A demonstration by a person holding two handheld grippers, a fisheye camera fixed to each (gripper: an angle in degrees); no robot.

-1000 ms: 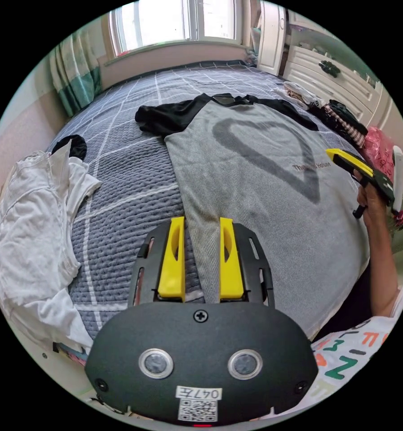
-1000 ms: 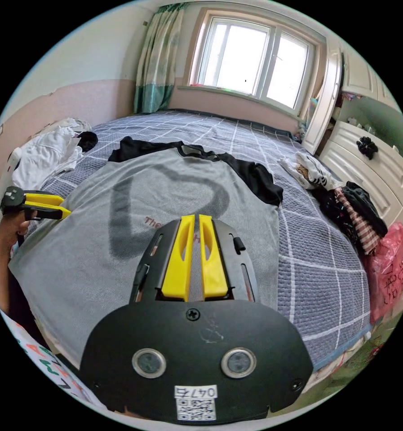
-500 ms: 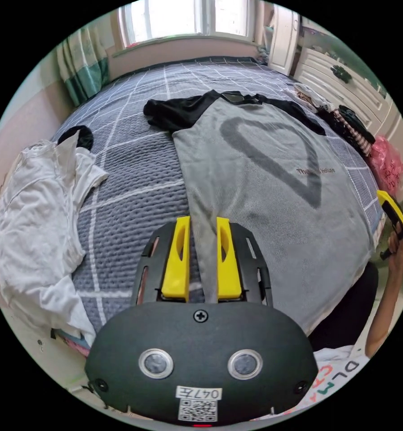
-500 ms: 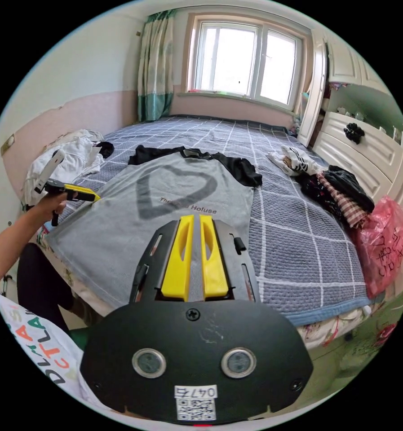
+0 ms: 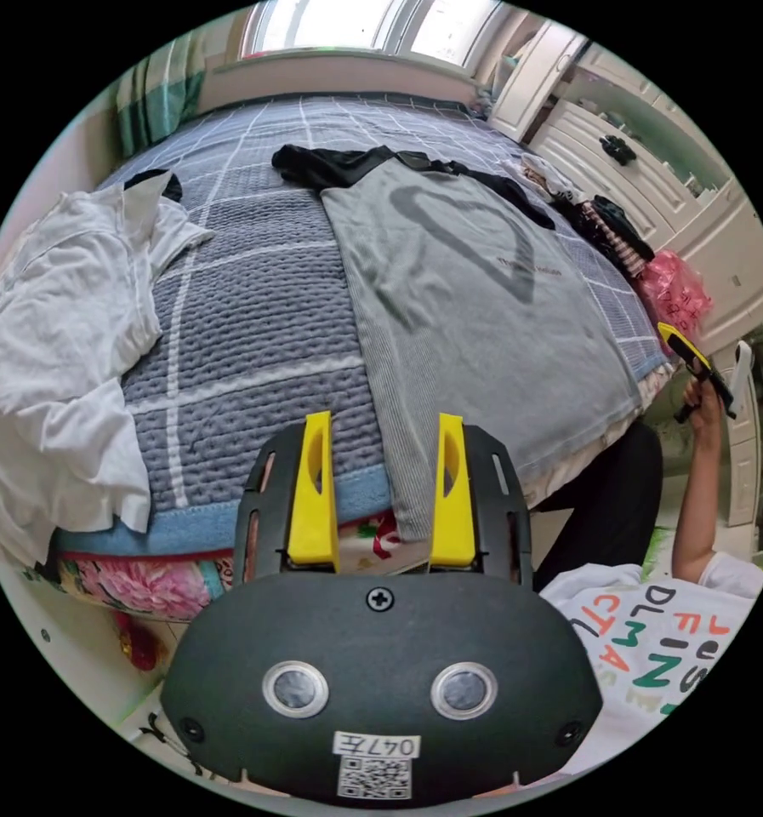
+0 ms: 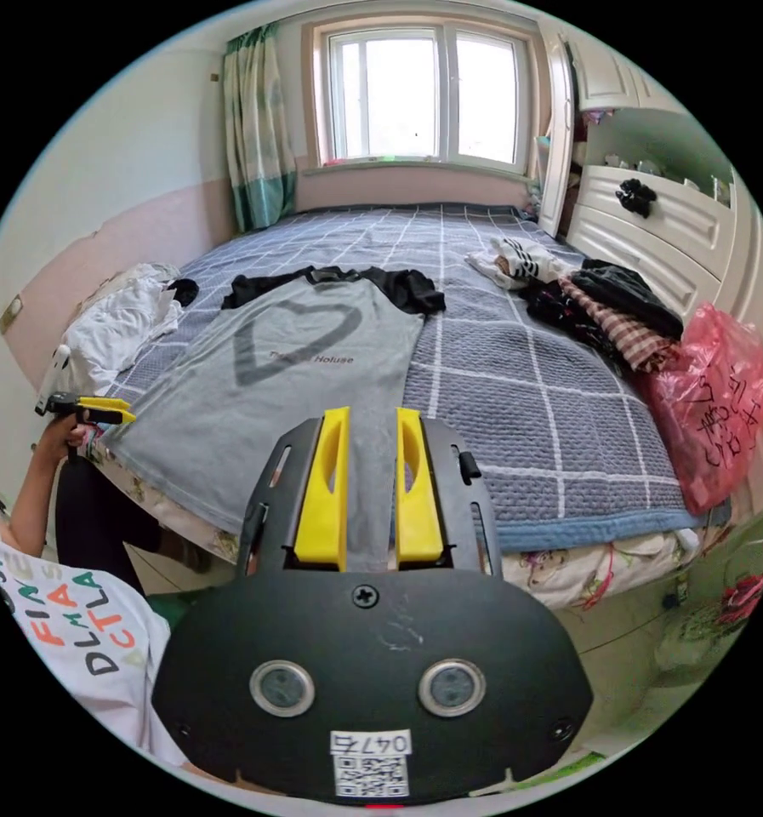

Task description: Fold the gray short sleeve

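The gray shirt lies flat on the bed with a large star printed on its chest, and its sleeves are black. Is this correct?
Not quite. The print on the gray shirt is a large heart outline, not a star; the right gripper view shows it clearly. The shirt does lie flat on the bed, and its sleeves are black.

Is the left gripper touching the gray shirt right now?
Apart. In the left gripper view, the left gripper has its jaws spread wide, and the gray shirt hem hangs between them with open space on both sides.
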